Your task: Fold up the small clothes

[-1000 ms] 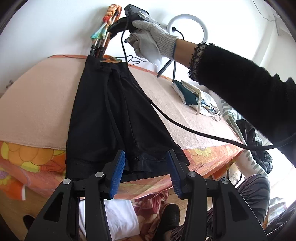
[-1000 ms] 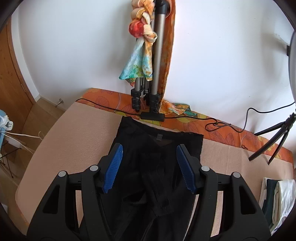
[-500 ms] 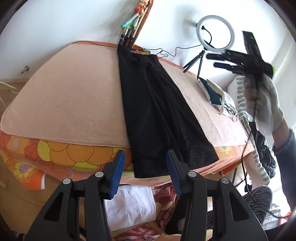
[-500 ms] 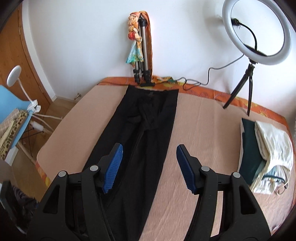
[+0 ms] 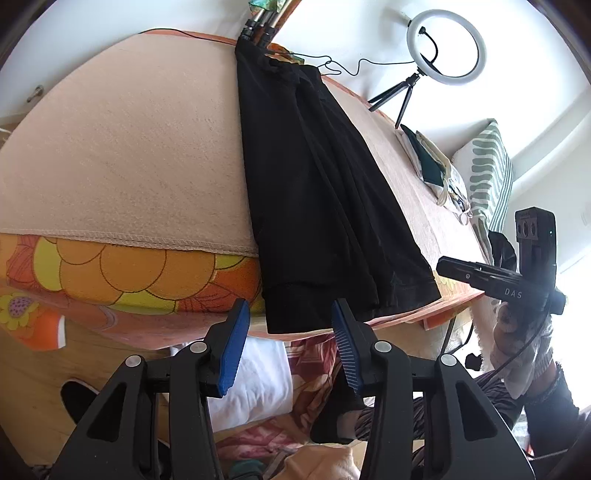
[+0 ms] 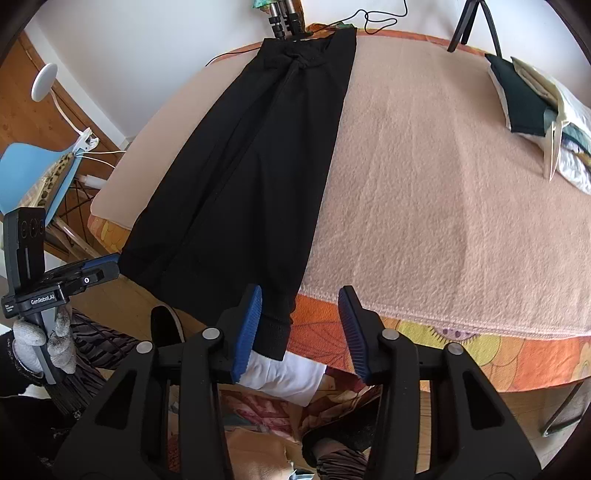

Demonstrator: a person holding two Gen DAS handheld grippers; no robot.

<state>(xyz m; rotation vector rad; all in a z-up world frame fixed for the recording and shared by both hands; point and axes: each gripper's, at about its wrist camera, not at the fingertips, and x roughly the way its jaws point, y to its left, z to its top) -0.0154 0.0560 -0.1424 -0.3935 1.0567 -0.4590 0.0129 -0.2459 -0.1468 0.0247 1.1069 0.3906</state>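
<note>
Black trousers lie folded lengthwise on a peach blanket, waistband at the far edge, leg cuffs hanging over the near edge; they also show in the right wrist view. My left gripper is open and empty just below the cuffs. My right gripper is open and empty, its left fingertip beside the right cuff. Each gripper shows in the other's view: the right and the left.
A stack of folded clothes lies at the table's far right. A ring light on a tripod and a tripod with a scarf stand at the back. An orange flowered cloth hangs over the near edge.
Both grippers have pulled back from the far waistband end toward the near table edge. The right gripper came down from the tripod to the cuffs. Both stay open.
</note>
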